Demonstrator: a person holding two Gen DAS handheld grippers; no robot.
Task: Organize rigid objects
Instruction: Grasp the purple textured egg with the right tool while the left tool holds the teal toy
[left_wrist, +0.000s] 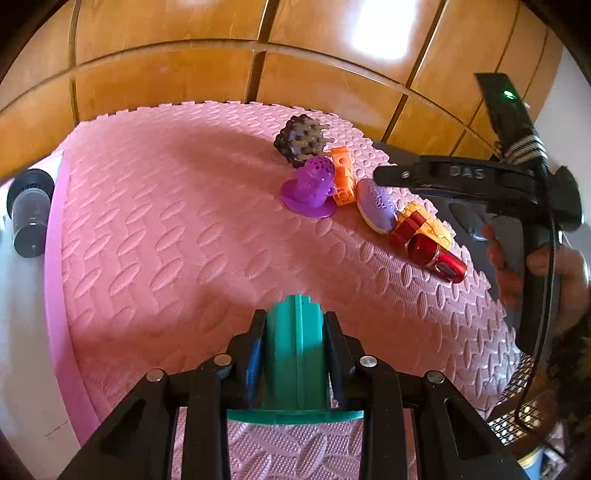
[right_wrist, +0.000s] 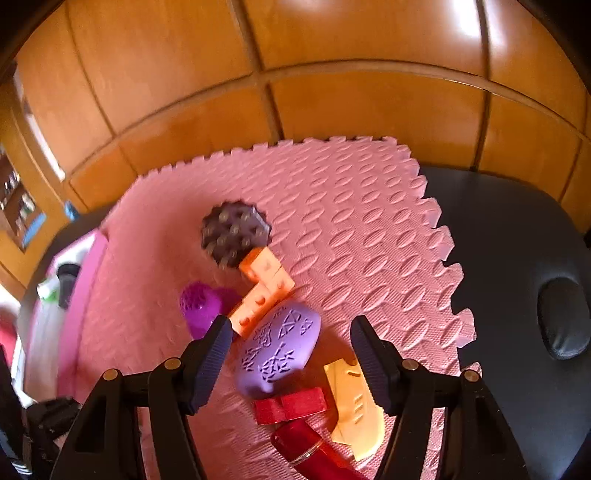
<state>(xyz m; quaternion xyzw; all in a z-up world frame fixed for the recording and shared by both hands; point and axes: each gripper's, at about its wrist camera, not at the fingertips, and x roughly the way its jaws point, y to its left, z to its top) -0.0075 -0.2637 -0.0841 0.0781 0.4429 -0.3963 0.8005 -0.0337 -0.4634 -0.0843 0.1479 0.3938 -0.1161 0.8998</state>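
My left gripper (left_wrist: 295, 317) is shut on a teal stepped plastic piece (left_wrist: 295, 362) above the pink foam mat (left_wrist: 166, 221). Farther right on the mat lies a cluster: a dark knobbly ball (left_wrist: 301, 142), a purple perforated piece on a round base (left_wrist: 312, 188), an orange block piece (left_wrist: 341, 177), a purple oval (left_wrist: 378, 206), a yellow piece (left_wrist: 432, 225), a red block (left_wrist: 406, 227) and a red cylinder (left_wrist: 439, 260). My right gripper (right_wrist: 291, 325) stands open over the purple oval (right_wrist: 277, 350), its pads clear of it. The red block (right_wrist: 291, 404) and yellow piece (right_wrist: 356, 406) lie just below.
A dark cylinder (left_wrist: 29, 214) lies on a white surface beyond a pink rim (left_wrist: 55, 277) at the left. A black tabletop (right_wrist: 517, 258) extends right of the mat. Wood panelling (right_wrist: 332, 55) stands behind. A mesh basket (left_wrist: 517, 417) sits at lower right, under a person's hand (left_wrist: 509, 266).
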